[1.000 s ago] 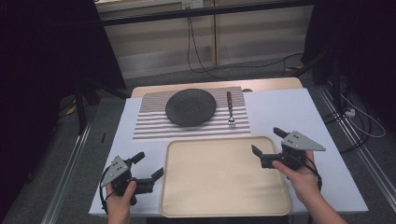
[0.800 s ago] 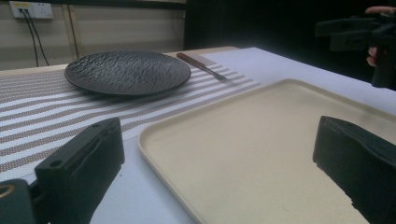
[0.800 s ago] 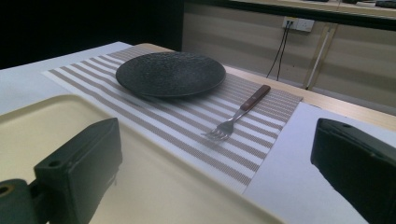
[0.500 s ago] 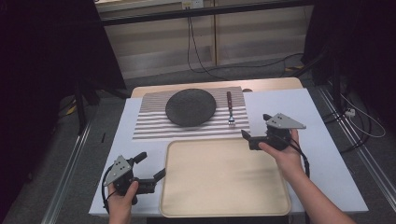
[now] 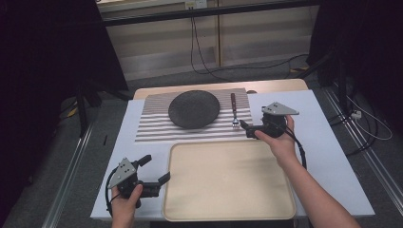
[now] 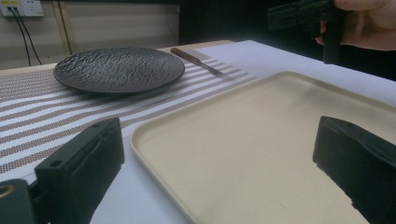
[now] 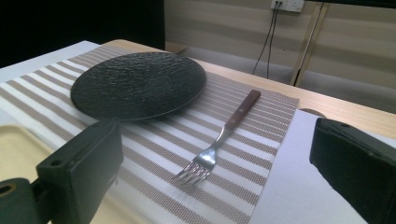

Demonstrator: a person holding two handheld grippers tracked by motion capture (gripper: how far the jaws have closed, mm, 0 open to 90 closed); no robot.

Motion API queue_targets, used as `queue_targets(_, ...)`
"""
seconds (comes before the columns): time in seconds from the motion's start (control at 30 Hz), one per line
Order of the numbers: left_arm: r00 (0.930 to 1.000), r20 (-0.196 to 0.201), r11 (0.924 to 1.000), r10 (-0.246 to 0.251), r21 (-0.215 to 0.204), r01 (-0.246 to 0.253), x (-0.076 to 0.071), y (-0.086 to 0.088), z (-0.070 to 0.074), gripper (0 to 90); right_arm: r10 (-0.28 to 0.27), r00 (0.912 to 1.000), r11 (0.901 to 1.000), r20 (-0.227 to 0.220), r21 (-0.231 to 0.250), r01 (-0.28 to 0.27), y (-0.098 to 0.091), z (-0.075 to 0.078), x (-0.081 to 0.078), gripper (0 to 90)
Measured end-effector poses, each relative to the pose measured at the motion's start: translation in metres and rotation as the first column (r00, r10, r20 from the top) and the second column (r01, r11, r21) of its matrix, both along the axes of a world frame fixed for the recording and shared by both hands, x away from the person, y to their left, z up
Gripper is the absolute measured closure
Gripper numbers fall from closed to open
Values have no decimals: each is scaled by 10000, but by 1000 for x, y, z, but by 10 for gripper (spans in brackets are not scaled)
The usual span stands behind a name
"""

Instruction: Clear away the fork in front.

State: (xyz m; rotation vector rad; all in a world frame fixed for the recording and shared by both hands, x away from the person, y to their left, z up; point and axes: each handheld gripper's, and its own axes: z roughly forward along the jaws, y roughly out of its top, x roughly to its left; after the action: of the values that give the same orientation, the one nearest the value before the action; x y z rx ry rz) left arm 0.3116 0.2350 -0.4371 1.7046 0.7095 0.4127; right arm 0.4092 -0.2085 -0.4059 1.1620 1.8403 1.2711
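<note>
A black textured plate (image 5: 194, 109) (image 7: 137, 84) sits on a striped placemat (image 5: 152, 126) at the far middle of the table. A fork (image 5: 234, 111) (image 7: 219, 140) with a brown handle lies on the mat to the plate's right, tines toward me. My right gripper (image 5: 245, 129) (image 7: 215, 140) hovers open just short of the fork's tines, with nothing between its jaws. My left gripper (image 5: 156, 168) (image 6: 215, 140) rests open at the near left corner of a beige tray (image 5: 228, 180) (image 6: 261, 140), also holding nothing.
A white cloth covers the table (image 5: 323, 137) around the tray and mat. The table's front edge runs just behind my left hand. Cables trail over the floor beyond the table, and metal rails flank it on both sides.
My right gripper has moved left and away from me, from the tray's right edge up to the fork's tines. The left gripper has barely shifted.
</note>
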Motion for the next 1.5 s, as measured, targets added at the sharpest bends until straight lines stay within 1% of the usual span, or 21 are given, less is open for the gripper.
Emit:
queue_targets(0.07, 10000, -24, 10000, -33, 6, 33, 0, 0, 0, 24, -46, 10000, 10000, -27, -25, 46, 1, 0, 3, 25)
queue_targets(0.1, 10000, -21, 10000, -24, 19, 24, 0, 0, 0, 23, -77, 10000, 9999, -41, -112, 77, 3, 0, 9, 25)
queue_targets(0.2, 10000, -45, 10000, -34, -3, 34, 0, 0, -1, 23, -98, 9999, 9999, -42, -61, 97, 4, 1, 14, 27)
queue_targets(0.23, 10000, -54, 10000, -49, 1, 49, 0, 0, -1, 23, -149, 9999, 9999, -27, -52, 149, 5, 0, 19, 28)
queue_targets(0.27, 10000, -52, 10000, -53, 21, 53, 0, 0, -1, 23, -149, 9999, 9999, -27, -52, 149, 5, 0, 19, 28)
queue_targets(0.3, 9999, -96, 10000, -73, -40, 72, 0, 0, -1, 23, -187, 9998, 9998, -82, -18, 187, 6, -1, 24, 26)
queue_targets(0.4, 9999, -76, 10000, -85, -37, 85, 1, -1, -2, 24, -227, 9997, 9997, -95, -53, 227, 7, -3, 28, 28)
queue_targets(0.43, 9999, -64, 9999, -126, -58, 125, 1, -1, -2, 23, -254, 9996, 9996, -134, -83, 253, 9, -5, 33, 27)
queue_targets(0.47, 9999, -64, 9999, -126, -58, 125, 1, -1, -2, 23, -254, 9996, 9996, -134, -83, 253, 9, -5, 33, 27)
queue_targets(0.63, 9999, -91, 9998, -89, -149, 88, 1, -1, -1, 23, -364, 9991, 9989, -230, -315, 356, 12, -8, 45, 25)
queue_targets(0.67, 9999, -91, 9998, -89, -149, 88, 1, -1, -1, 23, -364, 9991, 9989, -230, -315, 356, 12, -8, 45, 25)
queue_targets(0.7, 9999, -90, 9998, -95, -157, 94, 2, -1, -2, 23, -378, 9989, 9991, -282, -212, 372, 12, -9, 49, 25)
queue_targets(0.87, 9999, -90, 9998, -133, -140, 132, 2, -3, -2, 24, -560, 9979, 9983, -340, -181, 554, 10, -13, 57, 33)
queue_targets(0.97, 9999, -83, 9998, -140, -165, 138, 2, -3, -2, 23, -696, 9961, 9972, -550, -296, 681, 7, -19, 63, 39)
queue_targets(1.0, 9999, -89, 9998, -137, -147, 136, 2, -3, -1, 23, -690, 9958, 9974, -593, -263, 676, 7, -19, 64, 39)
queue_targets(1.1, 9999, -52, 9998, -116, -176, 115, 1, -3, -1, 23, -770, 9950, 9965, -635, -378, 747, 5, -20, 69, 33)
queue_targets(1.27, 9999, -60, 9997, -145, -190, 144, 2, -4, 0, 23, -790, 9944, 9965, -703, -322, 769, 6, -17, 76, 29)
queue_targets(1.3, 9999, -52, 9997, -137, -189, 136, 2, -5, 0, 23, -785, 9939, 9966, -771, -325, 762, 7, -17, 79, 32)
queue_targets(1.4, 9999, -46, 9997, -129, -186, 129, 2, -5, 0, 24, -814, 9934, 9961, -813, -404, 783, 8, -18, 82, 36)
queue_targets(1.47, 9999, -11, 9997, -130, -190, 129, 3, -5, 0, 23, -830, 9925, 9958, -899, -453, 792, 8, -19, 85, 56)
queue_targets(1.5, 9999, -18, 9997, -110, -227, 110, 3, -5, 1, 24, -837, 9919, 9961, -958, -359, 806, 8, -20, 88, 83)
